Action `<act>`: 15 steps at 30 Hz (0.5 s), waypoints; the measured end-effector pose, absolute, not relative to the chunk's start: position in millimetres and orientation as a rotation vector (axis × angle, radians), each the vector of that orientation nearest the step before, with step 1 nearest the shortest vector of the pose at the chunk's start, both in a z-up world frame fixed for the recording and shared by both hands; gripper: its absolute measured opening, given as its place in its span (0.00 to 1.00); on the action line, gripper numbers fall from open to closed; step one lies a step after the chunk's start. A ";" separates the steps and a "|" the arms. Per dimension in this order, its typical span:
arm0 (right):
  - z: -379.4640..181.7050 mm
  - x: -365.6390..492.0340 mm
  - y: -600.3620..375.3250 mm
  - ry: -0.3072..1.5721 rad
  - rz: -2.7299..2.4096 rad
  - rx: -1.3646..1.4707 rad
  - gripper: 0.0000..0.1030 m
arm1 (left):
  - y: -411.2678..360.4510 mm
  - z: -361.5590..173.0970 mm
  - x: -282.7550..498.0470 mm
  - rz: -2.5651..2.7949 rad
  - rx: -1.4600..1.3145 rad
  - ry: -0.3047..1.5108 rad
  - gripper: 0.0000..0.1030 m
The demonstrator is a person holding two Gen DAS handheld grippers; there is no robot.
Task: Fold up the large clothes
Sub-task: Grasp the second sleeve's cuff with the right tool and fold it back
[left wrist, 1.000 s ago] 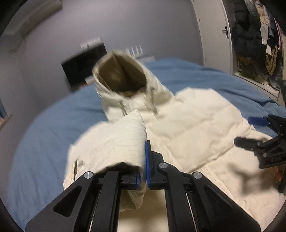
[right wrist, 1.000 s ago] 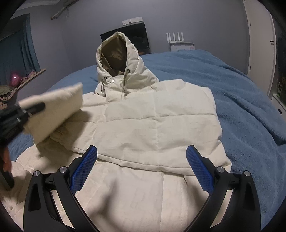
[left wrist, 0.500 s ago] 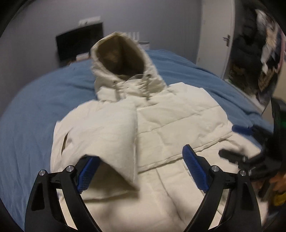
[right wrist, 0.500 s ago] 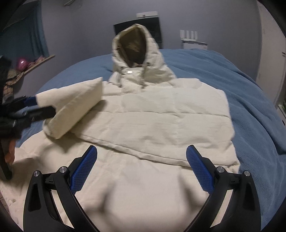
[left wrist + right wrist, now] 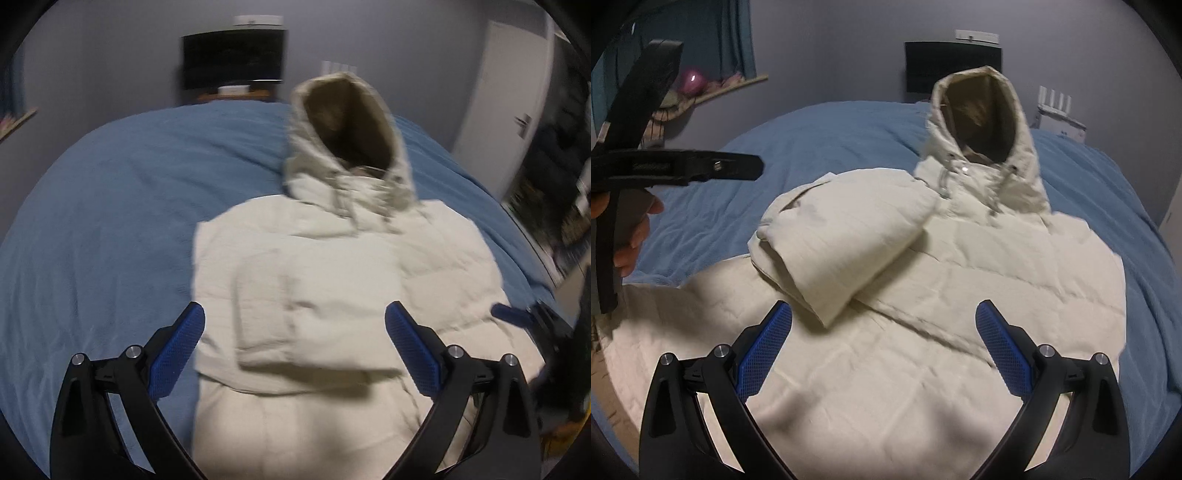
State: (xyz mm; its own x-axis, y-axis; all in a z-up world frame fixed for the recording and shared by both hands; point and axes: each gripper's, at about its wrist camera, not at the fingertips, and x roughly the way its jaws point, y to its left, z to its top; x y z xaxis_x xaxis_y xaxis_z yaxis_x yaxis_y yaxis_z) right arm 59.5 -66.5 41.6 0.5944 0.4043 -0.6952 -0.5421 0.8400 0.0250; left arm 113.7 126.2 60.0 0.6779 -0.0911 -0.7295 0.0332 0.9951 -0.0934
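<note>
A cream hooded puffer jacket [image 5: 332, 288] lies front up on the blue bed [image 5: 110, 221], hood [image 5: 347, 140] pointing away. Its left sleeve [image 5: 849, 243] is folded in across the chest, and the right sleeve also lies folded over the front. My left gripper [image 5: 293, 347] is open and empty above the jacket's left side; it shows in the right wrist view [image 5: 738, 170] lifted off the bed. My right gripper [image 5: 882, 347] is open and empty above the jacket's lower front; its blue tip shows in the left wrist view [image 5: 513, 314].
A dark monitor [image 5: 232, 59] stands on a shelf against the far wall. A white door [image 5: 509, 110] and hanging clothes [image 5: 565, 155] are at the right. A shelf with a pink ornament [image 5: 692, 81] is at the left. Blue bed cover surrounds the jacket.
My left gripper opened and let go of the left sleeve, which now lies folded across the chest. The left gripper drew back and up. The right gripper stayed open.
</note>
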 end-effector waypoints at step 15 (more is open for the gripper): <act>-10.0 74.8 58.1 0.612 0.428 -0.640 0.51 | 201.1 11.8 141.7 0.147 -0.232 0.871 0.91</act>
State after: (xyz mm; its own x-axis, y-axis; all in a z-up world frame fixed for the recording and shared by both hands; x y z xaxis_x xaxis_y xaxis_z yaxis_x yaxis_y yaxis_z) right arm 74.8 58.1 -10.0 0.7431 0.1816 -0.6441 -0.5425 0.7269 -0.4210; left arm 141.7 201.1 11.8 0.6363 0.0333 -0.7708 -0.2219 0.9647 -0.1415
